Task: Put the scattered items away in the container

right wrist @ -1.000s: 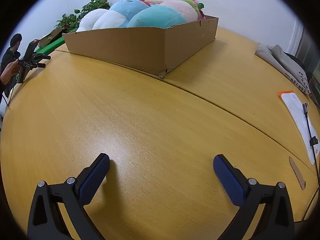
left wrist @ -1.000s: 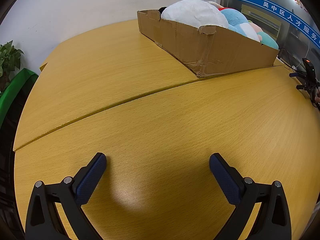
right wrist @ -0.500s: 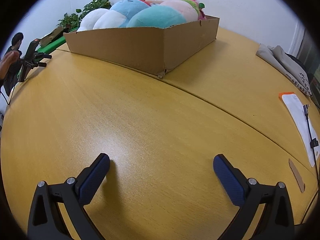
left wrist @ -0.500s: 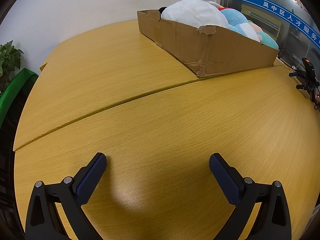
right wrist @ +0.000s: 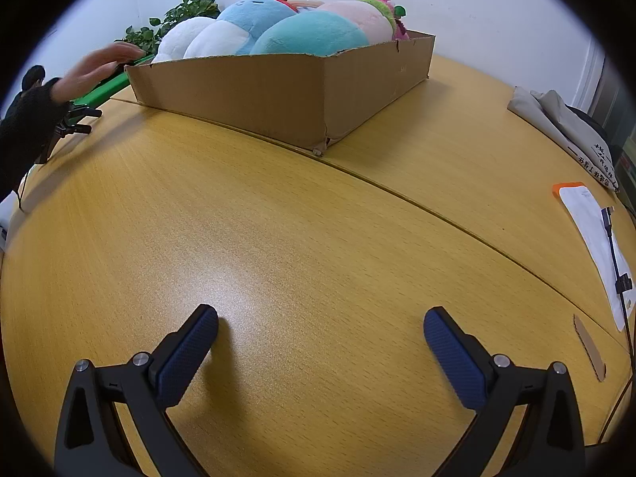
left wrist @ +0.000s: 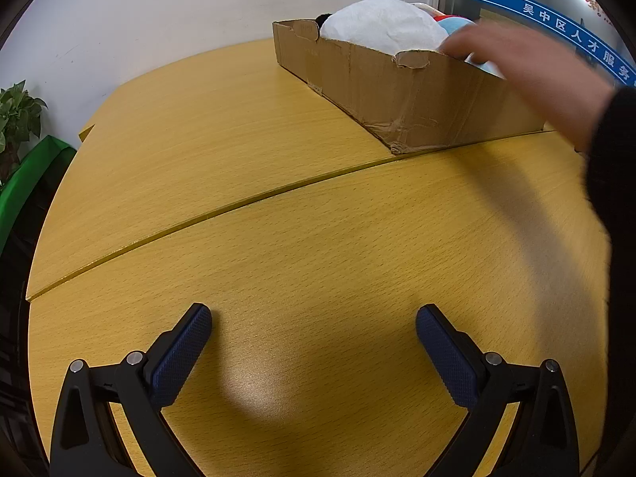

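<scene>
On the far part of the yellow wood-grain table (left wrist: 278,246), across the curved seam between its two sections, a long, shallow brown cardboard box (left wrist: 401,87) is being seen with its torn rim and taped corner turned toward the left wrist camera. Inside the box, a large white plush toy (left wrist: 381,26) is lying piled above the rim, and in the right wrist view a light blue plush (right wrist: 254,12), a turquoise plush (right wrist: 314,33) and a pale pink plush (right wrist: 357,14) are being shown packed beside it, with a small pink and green toy (right wrist: 391,10) at the far end. A bare hand (left wrist: 524,63) with a dark sleeve is being held out over the near end of the box; whether it is touching anything cannot be told. The left gripper (left wrist: 314,330) is being held low over bare table, its blue-padded jaws standing wide apart with nothing between them. The right gripper (right wrist: 321,330) is being held the same way, jaws wide apart and empty. Near the right edge of the table, a white paper sheet with an orange border (right wrist: 592,230) and a folded grey cloth bag (right wrist: 556,119) are lying well apart from the box.
</scene>
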